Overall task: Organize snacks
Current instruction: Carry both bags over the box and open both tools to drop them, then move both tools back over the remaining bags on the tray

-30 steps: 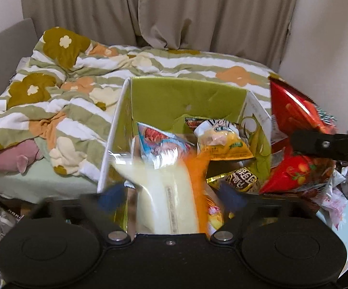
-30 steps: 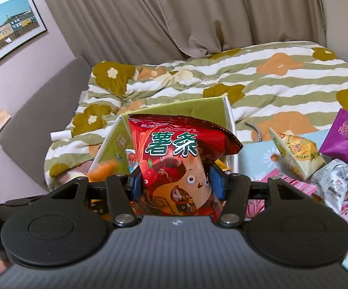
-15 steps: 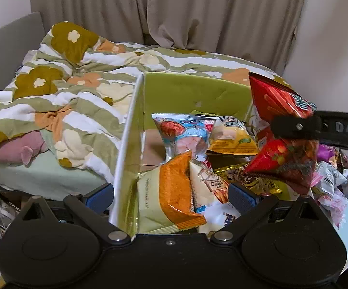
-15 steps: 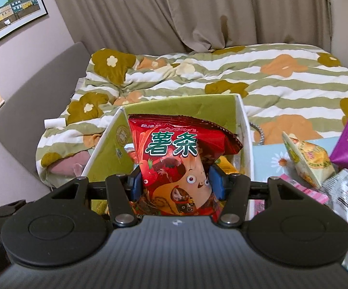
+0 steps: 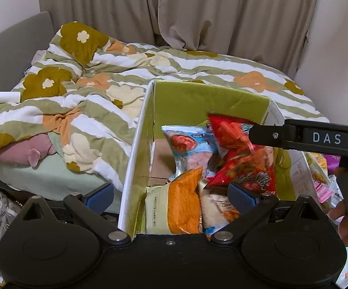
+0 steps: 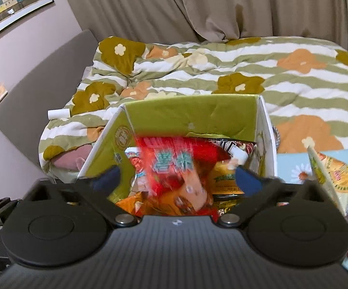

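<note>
A green cardboard box (image 5: 198,101) with white outer walls stands on the bed and holds several snack bags. My right gripper (image 6: 177,180) is open above the box (image 6: 190,115). The red chip bag (image 6: 174,166) lies blurred between its spread fingers, falling onto the other bags; it shows in the left wrist view (image 5: 243,159) too. My left gripper (image 5: 171,193) is open and empty at the box's near edge, over an orange-and-white bag (image 5: 181,207). A light blue bag (image 5: 188,144) lies further in.
A striped flower quilt (image 5: 101,89) covers the bed around the box. Loose snack bags (image 6: 332,175) lie to the right of the box on a light blue cloth. A pink plush toy (image 5: 22,151) lies at the bed's left edge. Curtains hang behind.
My right gripper moved over the box and opened, letting go of the red chip bag, which drops in. My left gripper stayed open, its orange-and-white bag resting in the box.
</note>
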Available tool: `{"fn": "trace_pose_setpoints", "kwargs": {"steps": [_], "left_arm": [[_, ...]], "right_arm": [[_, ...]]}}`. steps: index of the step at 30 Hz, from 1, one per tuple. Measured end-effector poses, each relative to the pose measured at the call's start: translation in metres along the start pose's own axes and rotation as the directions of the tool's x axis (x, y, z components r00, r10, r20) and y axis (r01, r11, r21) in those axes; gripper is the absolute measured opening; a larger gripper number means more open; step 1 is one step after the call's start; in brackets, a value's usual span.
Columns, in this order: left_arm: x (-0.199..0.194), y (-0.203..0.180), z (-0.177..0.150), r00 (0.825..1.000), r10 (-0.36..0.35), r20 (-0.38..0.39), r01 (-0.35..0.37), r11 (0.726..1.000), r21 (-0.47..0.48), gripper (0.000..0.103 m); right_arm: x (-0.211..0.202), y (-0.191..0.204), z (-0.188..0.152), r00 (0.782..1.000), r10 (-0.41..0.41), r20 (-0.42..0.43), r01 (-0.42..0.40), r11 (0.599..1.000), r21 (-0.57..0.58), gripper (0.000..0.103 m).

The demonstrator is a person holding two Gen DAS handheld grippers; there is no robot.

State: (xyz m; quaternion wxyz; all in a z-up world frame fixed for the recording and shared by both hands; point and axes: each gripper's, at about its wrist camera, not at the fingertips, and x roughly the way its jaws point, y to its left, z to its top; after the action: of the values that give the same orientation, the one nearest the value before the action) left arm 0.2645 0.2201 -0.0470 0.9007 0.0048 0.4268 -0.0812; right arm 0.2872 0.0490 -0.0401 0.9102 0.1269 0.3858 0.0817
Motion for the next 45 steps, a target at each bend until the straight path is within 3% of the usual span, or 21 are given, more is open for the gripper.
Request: {"fn": "trace_pose_setpoints", "kwargs": {"steps": [13,26,35,45], "left_arm": [[0.001,-0.003,-0.002,1.0,0.011,0.0,-0.011,1.0,-0.006,0.102],[-0.039,-0.011,-0.013,0.997,-0.007,0.082,0.005,1.0,0.025,0.102],[-0.065,-0.034,-0.026,0.986,-0.106,0.128,0.093,0.991,0.1,0.102],[-0.071,-0.085,-0.029,0.968,-0.208,0.143,0.177,0.962,0.206,0.102]], "right_arm": [[-0.005,-0.015,-0.007,0.999,0.004,0.05,-0.005,1.0,0.014,0.103],[-0.05,-0.007,-0.017,0.995,0.009,0.099,-0.01,1.0,0.007,0.103],[-0.109,-0.014,-0.038,0.985,-0.075,0.153,0.071,0.997,0.031,0.103],[-0.17,-0.065,-0.056,0.954,-0.218,0.204,0.204,0.975,0.086,0.103]]}}
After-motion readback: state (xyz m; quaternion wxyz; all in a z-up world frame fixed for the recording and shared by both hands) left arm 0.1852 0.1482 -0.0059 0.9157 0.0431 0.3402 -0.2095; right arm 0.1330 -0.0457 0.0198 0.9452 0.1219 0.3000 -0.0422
